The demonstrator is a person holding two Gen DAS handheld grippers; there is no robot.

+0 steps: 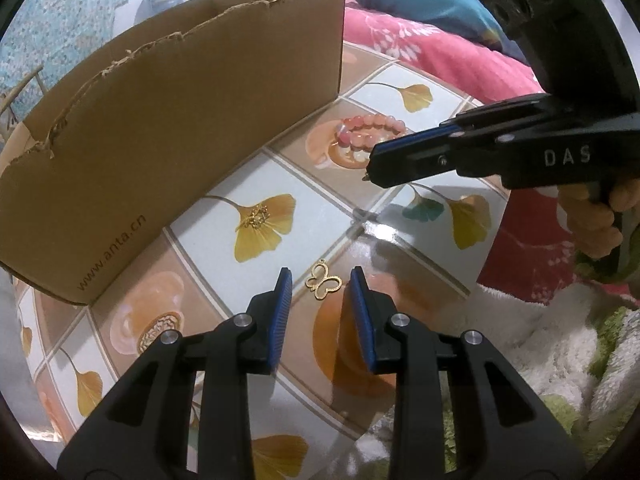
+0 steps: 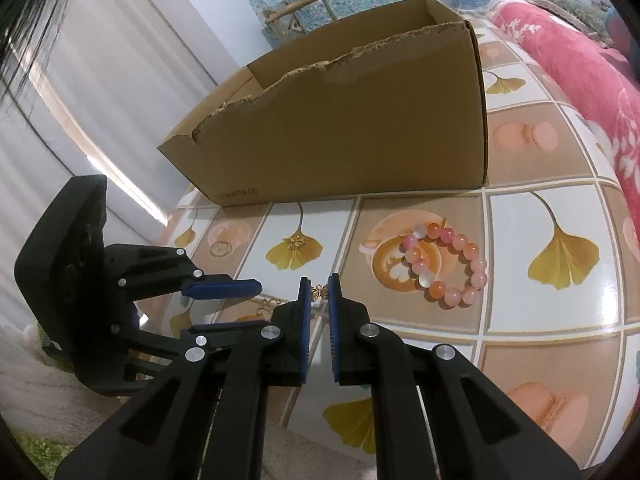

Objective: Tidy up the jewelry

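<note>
Pinching a small butterfly charm [image 2: 319, 293], right gripper [image 2: 319, 294] nearly closed.

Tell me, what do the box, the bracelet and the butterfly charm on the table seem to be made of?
Box: brown corrugated cardboard, matte, with a ragged torn top edge.
Bracelet: glossy translucent pink and orange beads, perhaps glass or stone.
Butterfly charm: thin gold-coloured openwork, probably metal.
</note>
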